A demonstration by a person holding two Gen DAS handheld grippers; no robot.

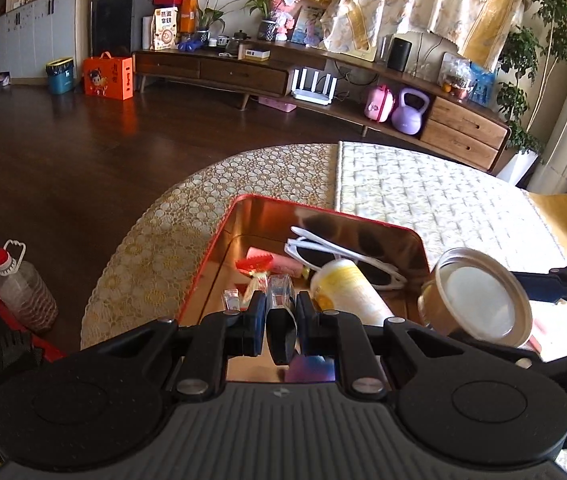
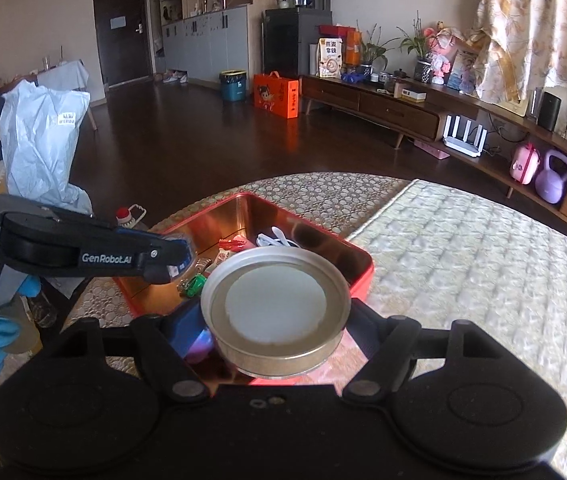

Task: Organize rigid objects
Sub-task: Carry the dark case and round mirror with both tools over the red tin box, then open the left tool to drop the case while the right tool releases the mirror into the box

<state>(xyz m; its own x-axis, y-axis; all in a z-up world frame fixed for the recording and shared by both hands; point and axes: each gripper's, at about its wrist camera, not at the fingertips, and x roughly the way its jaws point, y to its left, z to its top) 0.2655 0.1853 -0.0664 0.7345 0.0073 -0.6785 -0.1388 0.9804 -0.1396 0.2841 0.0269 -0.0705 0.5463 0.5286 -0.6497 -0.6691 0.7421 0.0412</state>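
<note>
A red tin box (image 1: 207,256) with a shiny copper inside stands on the round table; it also shows in the right wrist view (image 2: 363,264). In it lie white sunglasses (image 1: 343,258), a yellow-white tube (image 1: 347,288) and small wrapped items. My left gripper (image 1: 279,312) is shut on a small black and clear object (image 1: 280,320) over the box. My right gripper (image 2: 279,312) is shut on a round metal lid with a white centre (image 2: 277,308), held over the box's near edge; the lid also shows in the left wrist view (image 1: 479,300).
The table has a lace cover (image 1: 155,248) and a quilted mat (image 1: 423,196). A plastic bottle (image 1: 23,288) stands on the floor at the left. A long TV cabinet (image 1: 323,76) runs along the far wall. A white bag (image 2: 47,144) sits on a chair at the left.
</note>
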